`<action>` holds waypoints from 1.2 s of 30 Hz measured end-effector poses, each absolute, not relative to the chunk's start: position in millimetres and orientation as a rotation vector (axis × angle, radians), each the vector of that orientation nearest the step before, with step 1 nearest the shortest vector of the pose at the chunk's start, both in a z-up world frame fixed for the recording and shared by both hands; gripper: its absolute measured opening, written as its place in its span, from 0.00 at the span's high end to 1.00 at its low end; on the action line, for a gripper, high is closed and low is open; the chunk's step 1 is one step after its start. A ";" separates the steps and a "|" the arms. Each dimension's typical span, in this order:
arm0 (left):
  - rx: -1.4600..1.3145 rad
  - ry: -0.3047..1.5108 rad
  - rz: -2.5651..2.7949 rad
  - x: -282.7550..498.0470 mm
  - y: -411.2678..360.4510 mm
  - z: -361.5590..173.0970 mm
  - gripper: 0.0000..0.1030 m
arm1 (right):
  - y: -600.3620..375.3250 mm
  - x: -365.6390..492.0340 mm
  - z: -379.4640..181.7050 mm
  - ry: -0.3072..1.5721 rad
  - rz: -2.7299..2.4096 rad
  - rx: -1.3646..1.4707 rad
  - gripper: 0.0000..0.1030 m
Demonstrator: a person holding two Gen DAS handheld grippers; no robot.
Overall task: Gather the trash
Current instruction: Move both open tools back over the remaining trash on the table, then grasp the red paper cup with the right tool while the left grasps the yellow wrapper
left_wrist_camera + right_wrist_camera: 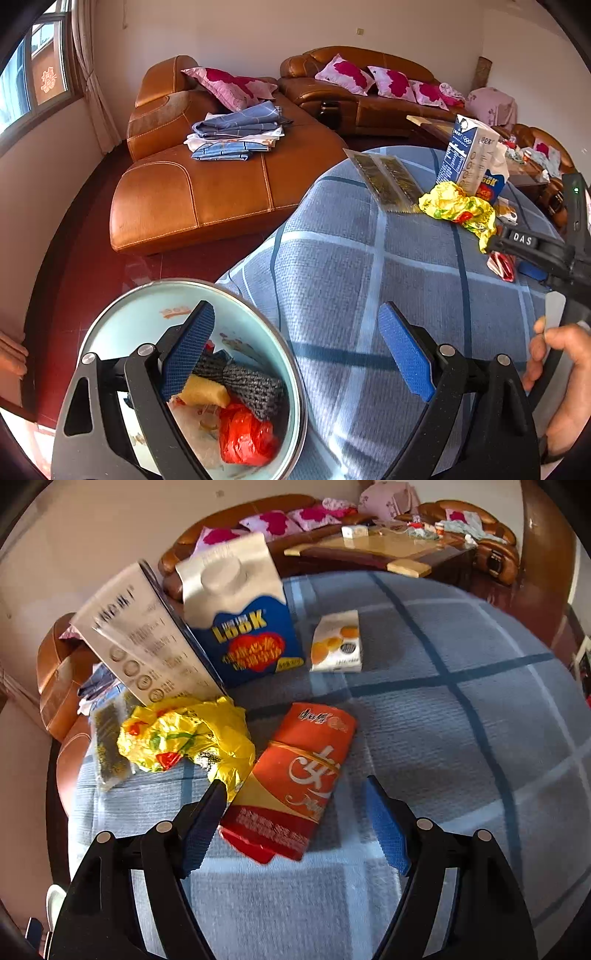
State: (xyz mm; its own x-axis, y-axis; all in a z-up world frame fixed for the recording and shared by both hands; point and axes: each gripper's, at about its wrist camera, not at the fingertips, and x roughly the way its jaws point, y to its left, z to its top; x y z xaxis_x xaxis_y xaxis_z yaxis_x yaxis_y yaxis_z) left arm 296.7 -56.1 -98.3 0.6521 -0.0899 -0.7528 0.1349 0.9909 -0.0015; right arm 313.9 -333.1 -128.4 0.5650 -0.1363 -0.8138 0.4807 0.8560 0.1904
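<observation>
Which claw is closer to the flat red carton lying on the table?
Right. The right claw hovers open right over the red carton, which lies between its fingers. The left claw is open over near the bin, away from the carton.

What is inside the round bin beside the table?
In the bin lie a red plastic bag, a grey knitted piece and something yellow. The left gripper hides the rest.

Crumpled yellow wrapper (184, 734) touches flat red packet (295, 782) beside two upright cartons (243, 627) on checked cloth
</observation>
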 end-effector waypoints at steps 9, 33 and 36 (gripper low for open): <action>0.085 0.848 -0.209 323.7 -107.5 -96.9 0.14 | -363.2 274.5 -128.3 0.947 -0.282 0.299 0.57; 0.108 0.851 -0.359 378.9 -261.5 -117.2 0.46 | -467.6 199.4 -95.1 0.818 -0.260 0.433 0.57; 0.103 0.865 -0.390 362.3 -252.6 -112.4 0.63 | -460.4 192.2 -92.3 0.803 -0.245 0.439 0.57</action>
State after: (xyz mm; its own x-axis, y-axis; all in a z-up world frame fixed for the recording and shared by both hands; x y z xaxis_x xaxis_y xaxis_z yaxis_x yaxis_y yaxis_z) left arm 362.3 -252.6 -112.4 0.5826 -0.2920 -0.7585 0.3749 0.9246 -0.0680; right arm 192.2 -460.4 -92.3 0.6736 -0.0462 -0.7377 0.3730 0.8829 0.2853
